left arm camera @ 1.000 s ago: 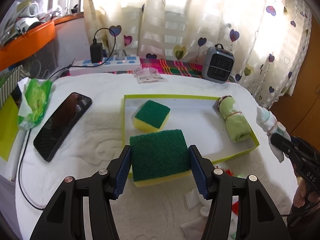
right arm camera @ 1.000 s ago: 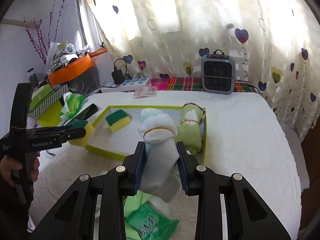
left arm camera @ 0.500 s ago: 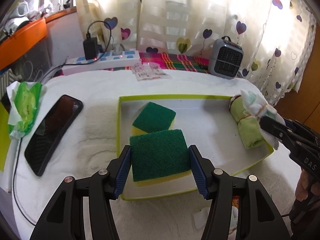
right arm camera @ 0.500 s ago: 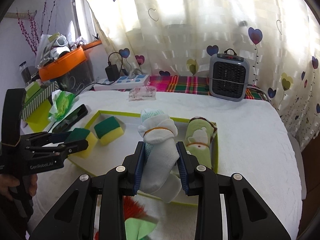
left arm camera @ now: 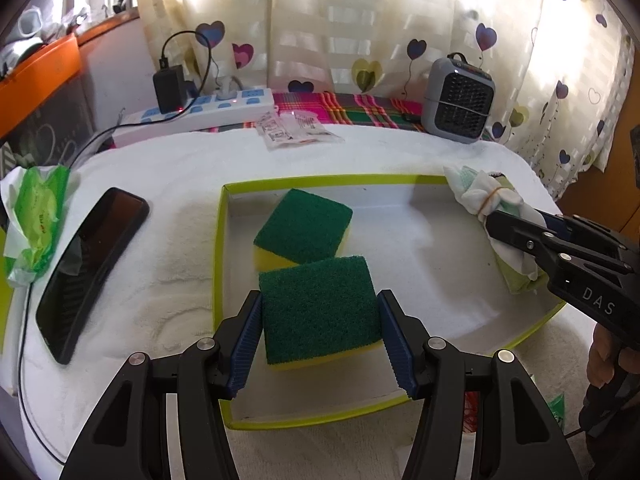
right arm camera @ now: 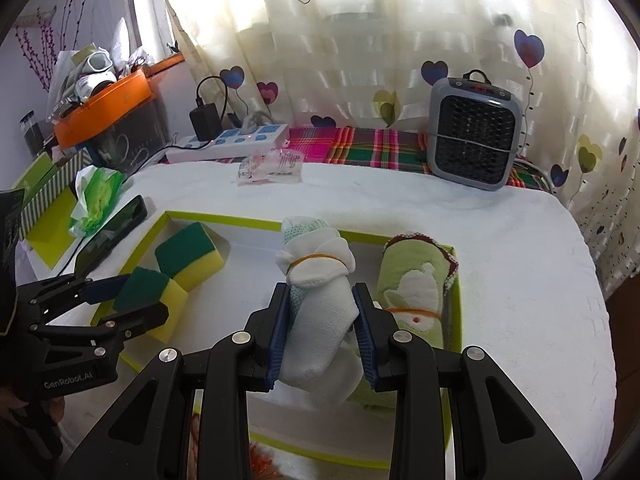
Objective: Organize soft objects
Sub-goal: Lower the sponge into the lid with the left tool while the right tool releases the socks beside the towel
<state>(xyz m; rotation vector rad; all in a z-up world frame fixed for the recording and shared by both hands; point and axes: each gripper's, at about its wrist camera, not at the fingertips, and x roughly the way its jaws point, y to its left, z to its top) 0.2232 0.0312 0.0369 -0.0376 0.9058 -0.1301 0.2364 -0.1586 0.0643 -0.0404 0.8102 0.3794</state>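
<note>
My left gripper (left arm camera: 320, 332) is clamped on a green-and-yellow sponge (left arm camera: 318, 310), its blue pads pressing both sides, and I hold it over the near left part of the lime-edged tray (left arm camera: 218, 248). A second sponge (left arm camera: 302, 226) lies in the tray just beyond, close to the held one. My right gripper (right arm camera: 322, 326) is clamped on a white rolled sock bundle (right arm camera: 318, 280) bound with an orange rubber band, held over the tray's right half. Beside it, against the right wall, lies a rolled green towel (right arm camera: 416, 280). The tray sits on a white towel-covered table (right arm camera: 520, 260), with a phone (left arm camera: 88, 268) and a green tissue pack (left arm camera: 36, 216) off to the left.
</note>
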